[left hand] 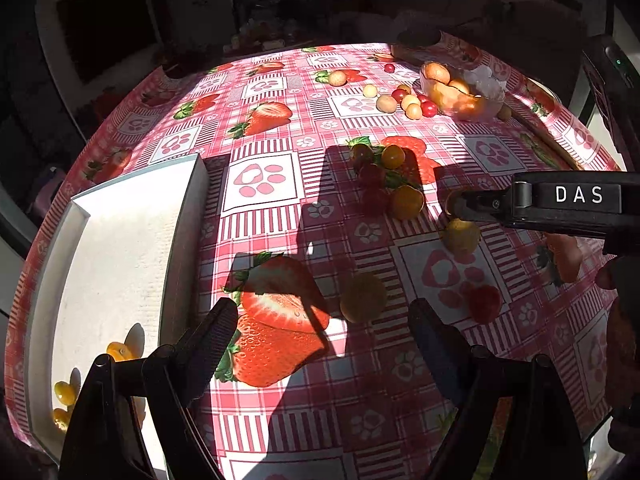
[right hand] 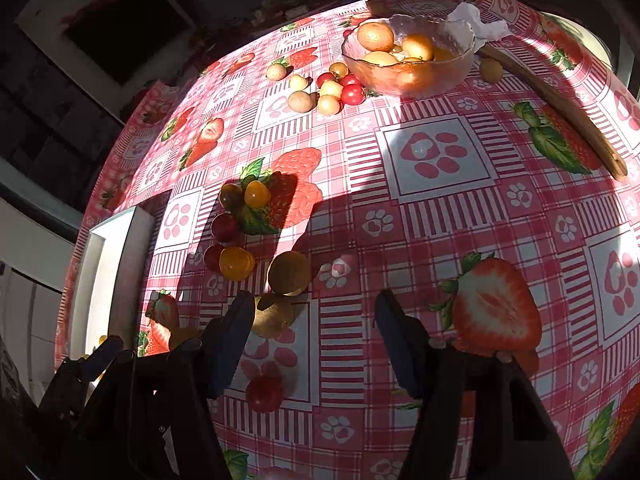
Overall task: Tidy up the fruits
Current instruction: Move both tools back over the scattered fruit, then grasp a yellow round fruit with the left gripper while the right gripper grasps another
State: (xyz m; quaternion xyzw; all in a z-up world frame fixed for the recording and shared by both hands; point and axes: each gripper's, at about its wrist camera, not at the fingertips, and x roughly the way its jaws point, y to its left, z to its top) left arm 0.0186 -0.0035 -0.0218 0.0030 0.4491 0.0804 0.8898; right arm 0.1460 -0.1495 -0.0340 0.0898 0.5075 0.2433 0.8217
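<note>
Small round fruits lie scattered on the strawberry-print tablecloth [left hand: 280,128]. A white tray [left hand: 120,248] at the left holds a few yellow fruits [left hand: 66,392]. My left gripper [left hand: 324,328] is open and empty, with a yellow-green fruit [left hand: 363,297] just beyond its fingertips. My right gripper [right hand: 316,320] is open and empty; it shows from the side in the left wrist view [left hand: 460,202]. A yellow-green fruit [right hand: 274,316] lies by its left finger, a golden one [right hand: 289,273] just ahead, a red one [right hand: 264,393] below. A cluster of red and yellow fruits [left hand: 384,176] lies mid-table.
A glass bowl [right hand: 412,76] with oranges stands at the far right, crumpled paper [right hand: 476,24] beside it. More small fruits [right hand: 326,92] lie left of the bowl. A wooden strip [right hand: 560,108] runs along the right table edge. Dark shadows fall across the table's middle.
</note>
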